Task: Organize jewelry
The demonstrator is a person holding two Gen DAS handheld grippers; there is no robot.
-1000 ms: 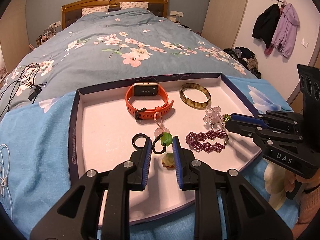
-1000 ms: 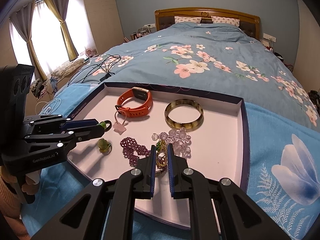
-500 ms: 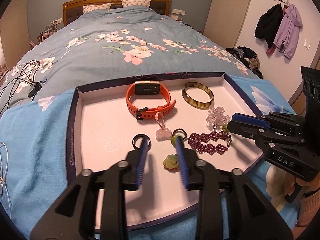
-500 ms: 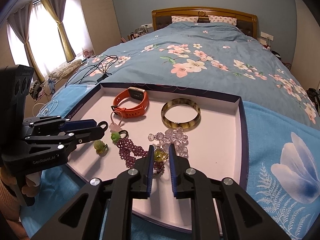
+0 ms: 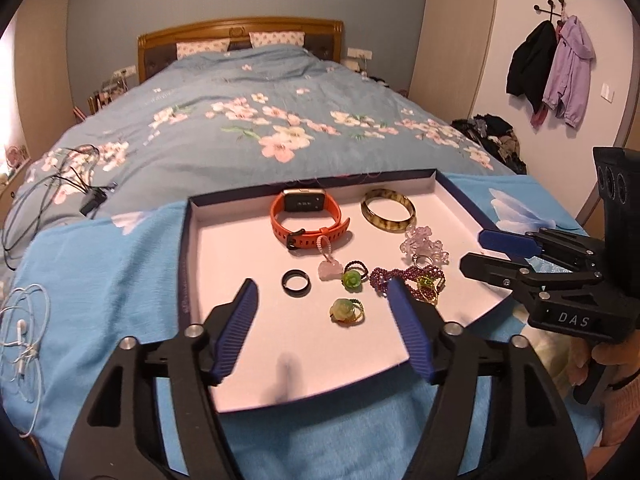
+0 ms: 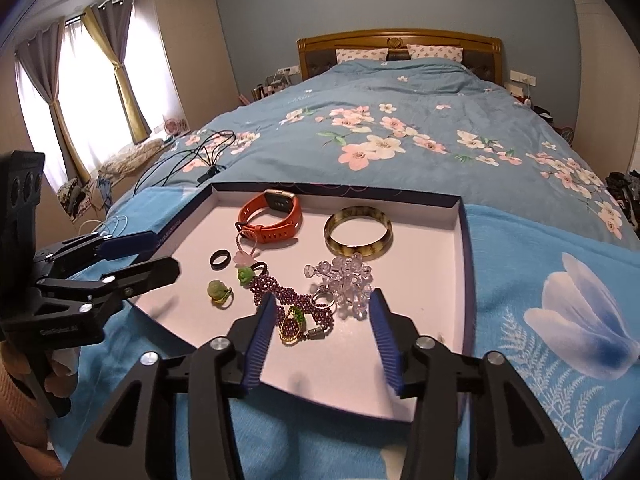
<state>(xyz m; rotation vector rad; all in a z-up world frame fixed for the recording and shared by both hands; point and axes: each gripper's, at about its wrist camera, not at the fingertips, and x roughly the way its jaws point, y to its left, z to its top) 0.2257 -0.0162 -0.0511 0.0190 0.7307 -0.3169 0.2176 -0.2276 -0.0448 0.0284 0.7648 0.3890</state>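
The jewelry lies loose in a shallow white tray [image 5: 248, 360] with a dark rim, set on a light blue cloth [image 5: 100, 264] at the foot of a bed [image 5: 260, 112] covered by a floral quilt.

Seen from the left wrist camera, an orange smartwatch [image 5: 306, 220] sits at 12 o'clock in the tray, with a tortoiseshell bangle [image 5: 388, 210] at 1 o'clock. A cluster of clear crystal beads [image 5: 424, 242] lies at 3 o'clock, touching a purple beaded bracelet [image 5: 384, 274] just below it. Near the centre are a black ring [image 5: 295, 282], a pink charm [image 5: 329, 268] and a green flower ring [image 5: 352, 280]; a pale green flower ring [image 5: 345, 311] lies toward 6 o'clock.

The left gripper [image 5: 322, 300] is opening, its blue pads wide apart on either side of the pale green flower ring and touching nothing. The right gripper [image 6: 322, 306] is also opening, with its pads apart; a gold and green ring [image 6: 294, 324] and the bracelet's end lie between them, untouched.

White earphones [image 5: 22, 336] rest on the cloth at 9 o'clock, black cables [image 5: 60, 188] on the quilt at 10 o'clock.
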